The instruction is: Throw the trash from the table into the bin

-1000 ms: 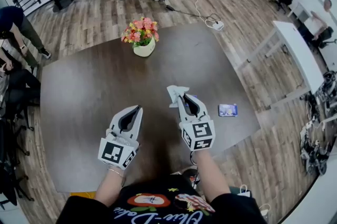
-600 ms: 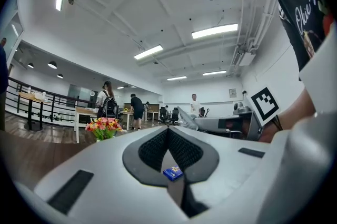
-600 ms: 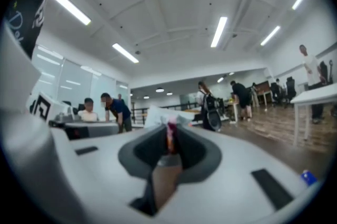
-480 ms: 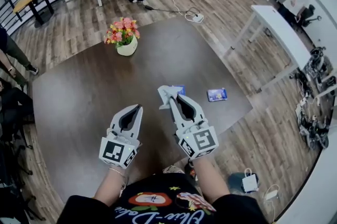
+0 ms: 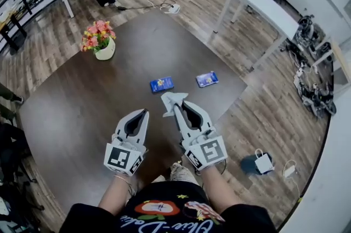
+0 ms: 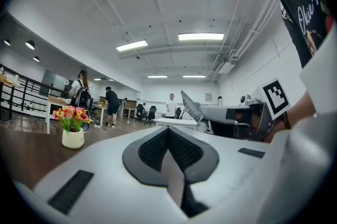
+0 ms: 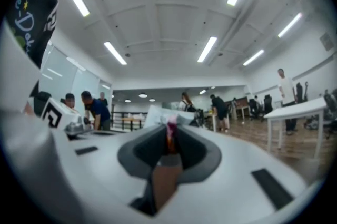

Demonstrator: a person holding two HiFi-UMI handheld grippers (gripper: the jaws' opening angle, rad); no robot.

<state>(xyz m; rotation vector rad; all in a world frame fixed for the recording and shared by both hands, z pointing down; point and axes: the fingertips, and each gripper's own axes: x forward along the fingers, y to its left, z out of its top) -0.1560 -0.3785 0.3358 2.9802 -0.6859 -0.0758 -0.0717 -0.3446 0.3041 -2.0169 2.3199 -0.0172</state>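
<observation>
Print on the left blue packet (image 5: 162, 84) and right blue packet (image 5: 207, 79) is too small to read.

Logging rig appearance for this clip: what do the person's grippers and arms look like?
The left gripper and right gripper are white tapered shells with dark grey inner lining, each carrying a marker cube with black-and-white squares. The person wears a black printed shirt and a thin left-wrist bracelet.

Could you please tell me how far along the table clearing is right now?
Done: one pale wrapper is up off the table. In hand: the right gripper has its jaws shut on that wrapper, which is not yet binned. Left: a blue packet and a second blue packet lie on the table. The left gripper is shut and empty.
</observation>
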